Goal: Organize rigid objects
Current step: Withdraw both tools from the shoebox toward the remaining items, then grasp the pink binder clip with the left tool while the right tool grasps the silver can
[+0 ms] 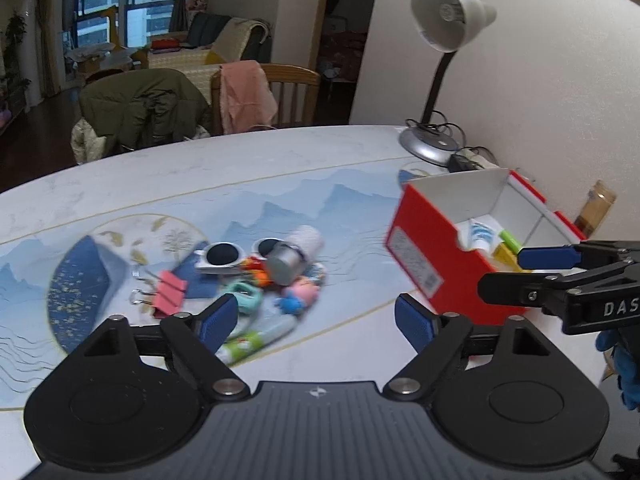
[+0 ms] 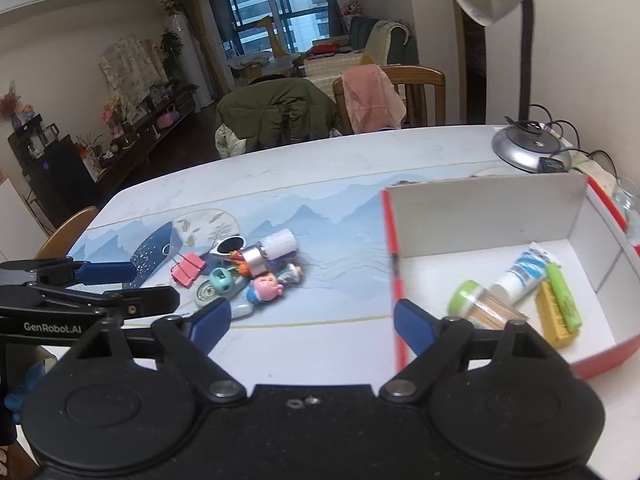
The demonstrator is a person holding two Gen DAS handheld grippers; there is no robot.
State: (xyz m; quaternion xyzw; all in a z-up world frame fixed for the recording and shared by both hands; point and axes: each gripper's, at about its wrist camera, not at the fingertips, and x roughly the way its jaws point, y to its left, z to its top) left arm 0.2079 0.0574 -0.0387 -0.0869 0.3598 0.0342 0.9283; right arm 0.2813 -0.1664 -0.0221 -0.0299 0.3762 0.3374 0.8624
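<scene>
Jaws of the left gripper (image 1: pixel 316 322) and right gripper (image 2: pixel 312 322) stood wide apart, nothing between them. At eleven o'clock of the left lay the toy pile (image 1: pixel 260 276), its silver-capped bottle (image 1: pixel 294 254) pointing toward seven. Bare table (image 2: pixel 344 216) separated pile from red box (image 2: pixel 596 356) at two o'clock.

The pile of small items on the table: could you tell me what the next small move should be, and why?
Probably bring the left gripper, open and empty, down onto the pink binder clips at the pile's near edge. The red box already holds a tube and a green marker, so the pile is what remains.
</scene>
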